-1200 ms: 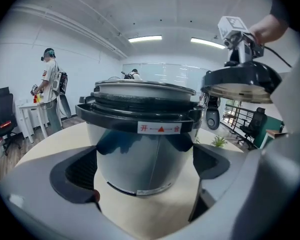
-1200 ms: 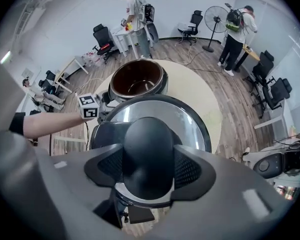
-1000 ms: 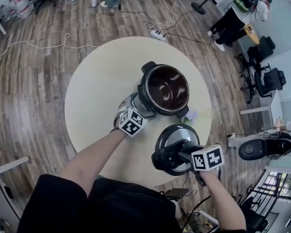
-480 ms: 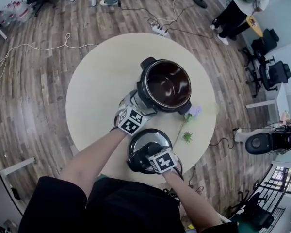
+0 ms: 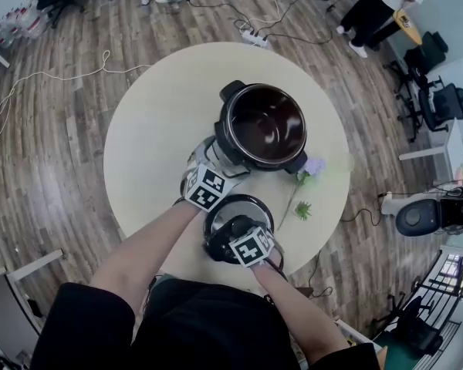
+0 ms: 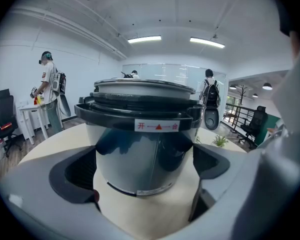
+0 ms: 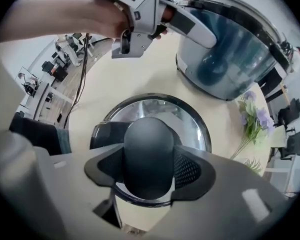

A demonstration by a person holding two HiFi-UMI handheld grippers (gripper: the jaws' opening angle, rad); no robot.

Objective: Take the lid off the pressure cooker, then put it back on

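An open pressure cooker (image 5: 264, 129) stands uncovered on a round, pale counter (image 5: 154, 129), its dark inner pot in plain sight from the head view. A person holding a tool in each hand works at the cooker's near side.

The left tool (image 5: 216, 160) reaches in against the cooker's near-left flank. Its own view shows the cooker's steel wall (image 6: 140, 149) filling the gap between the two jaws, which stand wide, each pad up against the curved metal, gripping the body below the black collar. From the right gripper view, one finger of the left tool (image 7: 187, 24) lies flat along the cooker (image 7: 230, 54).

The lid (image 5: 235, 205) is off the cooker and just beside it on the person's side, low over the counter near its edge; whether its rim rests on the surface cannot be told. The right tool (image 5: 238, 233) points straight down, its jaws about half open and clamped on either side of the lid's black handle (image 7: 147, 154), with the lid's chrome ring (image 7: 192, 126) showing round it.

A sprig of purple flowers (image 5: 312, 166) lies on the counter to the cooker's near-right, close to the lid but apart from it. Wooden floor (image 5: 54, 153) surrounds the counter.
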